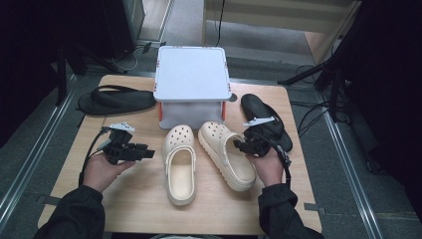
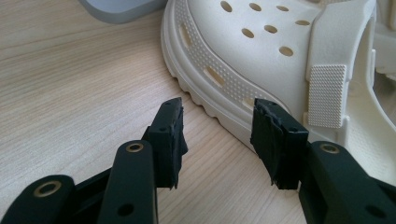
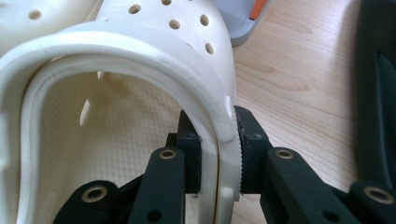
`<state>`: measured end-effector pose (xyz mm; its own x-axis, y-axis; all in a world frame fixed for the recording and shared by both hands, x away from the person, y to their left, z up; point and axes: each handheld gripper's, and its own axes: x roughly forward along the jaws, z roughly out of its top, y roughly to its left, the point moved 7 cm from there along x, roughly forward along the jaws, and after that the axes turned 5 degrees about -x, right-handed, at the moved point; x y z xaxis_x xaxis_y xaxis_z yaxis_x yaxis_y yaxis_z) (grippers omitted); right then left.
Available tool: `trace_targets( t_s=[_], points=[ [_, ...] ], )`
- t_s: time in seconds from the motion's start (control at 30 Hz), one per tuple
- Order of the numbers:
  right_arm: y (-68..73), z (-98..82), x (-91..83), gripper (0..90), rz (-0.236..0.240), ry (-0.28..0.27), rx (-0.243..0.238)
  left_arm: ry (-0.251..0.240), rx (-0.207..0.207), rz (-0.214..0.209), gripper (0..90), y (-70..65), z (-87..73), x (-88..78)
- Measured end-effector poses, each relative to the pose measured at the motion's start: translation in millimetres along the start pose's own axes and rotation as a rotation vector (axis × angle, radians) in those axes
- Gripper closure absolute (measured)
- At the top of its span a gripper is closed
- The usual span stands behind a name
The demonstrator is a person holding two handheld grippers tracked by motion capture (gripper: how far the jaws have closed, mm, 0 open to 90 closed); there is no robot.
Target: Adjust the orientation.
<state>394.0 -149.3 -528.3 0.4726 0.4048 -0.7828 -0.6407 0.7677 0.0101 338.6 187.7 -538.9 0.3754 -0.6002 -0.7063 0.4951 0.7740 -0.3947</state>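
Note:
Two cream clogs lie side by side mid-table, toes toward the far side. My left gripper hovers open just left of the left clog. Its jaws stand apart beside the ribbed sole edge, one pad close to the sole, with nothing between them. My right gripper is shut on the right clog. One jaw is inside the foot opening and the other is outside, pinching the side wall.
A grey-white lidded box with orange clips stands just behind the clogs' toes. A black flip-flop lies at the far left. A black slipper lies close to the right of my right gripper. The wooden table has bare room near the front.

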Motion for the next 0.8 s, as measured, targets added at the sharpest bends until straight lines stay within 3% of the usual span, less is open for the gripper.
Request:
trace_targets(
  t_s=[0.17,0.23,0.3,0.8],
  points=[
    [4.5,-2.1,3.5,76.4,-0.020,-0.005,0.011,0.004,0.012,0.001,54.7,-0.4,2.8,1.5],
    [7.1,-2.8,3.9,76.3,-0.027,-0.012,0.018,-0.014,0.022,0.023,56.8,-0.3,6.0,0.5],
    [9.6,-3.9,4.4,76.1,-0.037,-0.014,0.018,-0.039,0.032,0.012,57.9,-2.2,10.7,-2.1],
    [31.0,-7.9,8.5,72.9,-0.088,-0.037,0.067,0.001,0.053,0.002,58.6,-5.9,16.6,9.4]
  ],
)
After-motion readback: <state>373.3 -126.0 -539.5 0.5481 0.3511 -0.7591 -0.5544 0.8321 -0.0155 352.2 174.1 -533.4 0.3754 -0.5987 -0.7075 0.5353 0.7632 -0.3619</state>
